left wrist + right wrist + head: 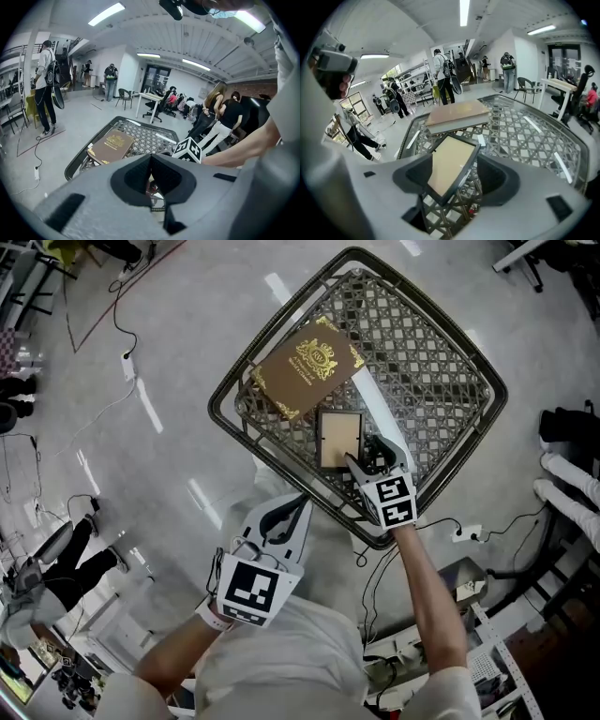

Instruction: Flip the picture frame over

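right gripper: jaws fully apart, pads not pressing on anything; the near end of the picture frame sits between them. the frame lies flat, tan face up, on the lattice table, just beside the brown book. left gripper: jaws together, empty, held off the table's near edge.

"Those long white ceiling strip lights are flooding everything brightly."

"Yes, and they're glaring in streaks off the glossy pale grey floor. Both gripper views are bending and darkening at their rims."
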Demonstrator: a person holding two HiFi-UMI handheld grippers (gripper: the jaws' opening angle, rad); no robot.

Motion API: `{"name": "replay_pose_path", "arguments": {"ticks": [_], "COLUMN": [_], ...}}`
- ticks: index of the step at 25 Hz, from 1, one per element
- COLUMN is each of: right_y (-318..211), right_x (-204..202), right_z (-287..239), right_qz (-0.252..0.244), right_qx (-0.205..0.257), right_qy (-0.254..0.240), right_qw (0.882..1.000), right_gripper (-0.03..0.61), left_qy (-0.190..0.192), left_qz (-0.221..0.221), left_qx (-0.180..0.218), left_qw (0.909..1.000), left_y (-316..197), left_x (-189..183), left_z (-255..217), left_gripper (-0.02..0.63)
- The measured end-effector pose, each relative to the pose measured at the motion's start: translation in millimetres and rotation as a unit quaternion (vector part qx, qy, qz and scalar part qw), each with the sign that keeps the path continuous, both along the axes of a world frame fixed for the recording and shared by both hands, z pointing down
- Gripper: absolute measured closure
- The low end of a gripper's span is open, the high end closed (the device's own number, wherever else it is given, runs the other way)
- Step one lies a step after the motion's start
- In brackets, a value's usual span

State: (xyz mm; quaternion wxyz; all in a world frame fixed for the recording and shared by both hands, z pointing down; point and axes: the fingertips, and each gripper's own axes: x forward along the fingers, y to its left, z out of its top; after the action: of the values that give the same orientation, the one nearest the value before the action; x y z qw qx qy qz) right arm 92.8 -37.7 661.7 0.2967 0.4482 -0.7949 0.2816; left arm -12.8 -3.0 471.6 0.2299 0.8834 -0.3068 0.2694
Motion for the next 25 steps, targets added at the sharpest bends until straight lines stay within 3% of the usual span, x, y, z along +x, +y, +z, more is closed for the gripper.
{"name": "replay_pose_path", "arguments": {"ticks": [9,11,13,15,25], "right_y": [11.9,16.2,21.1,23.8,23.9], "right_x": [2.1,3.0,4.1,5.0,-3.5], "right_z": [-53.0,-68.8,-87.9,-111.2,-226.8], "right_qz": [0.009,0.015,0.024,0.036,0.071], "right_qx": [0.043,0.056,0.072,0.093,0.187], "right_qy": [0.012,0.015,0.018,0.018,0.018], "right_qw": [0.999,0.998,0.997,0.995,0.98], "right_gripper": [0.317,0.365,0.473,0.532,0.561], "left_qy": [0.006,0.005,0.003,0.004,0.037], "left_qz": [-0.01,-0.015,-0.025,-0.038,-0.071], "left_qx": [0.022,0.027,0.033,0.039,0.075], "left_qw": [0.9997,0.9995,0.9991,0.9985,0.994], "left_y": [-0.8,-0.8,-1.5,-4.2,-12.7], "left_x": [-0.5,-3.0,-7.8,-12.6,-22.7], "left_z": [-24.7,-30.4,-35.5,-41.2,-86.4], "left_gripper": [0.597,0.597,0.597,0.597,0.597]}}
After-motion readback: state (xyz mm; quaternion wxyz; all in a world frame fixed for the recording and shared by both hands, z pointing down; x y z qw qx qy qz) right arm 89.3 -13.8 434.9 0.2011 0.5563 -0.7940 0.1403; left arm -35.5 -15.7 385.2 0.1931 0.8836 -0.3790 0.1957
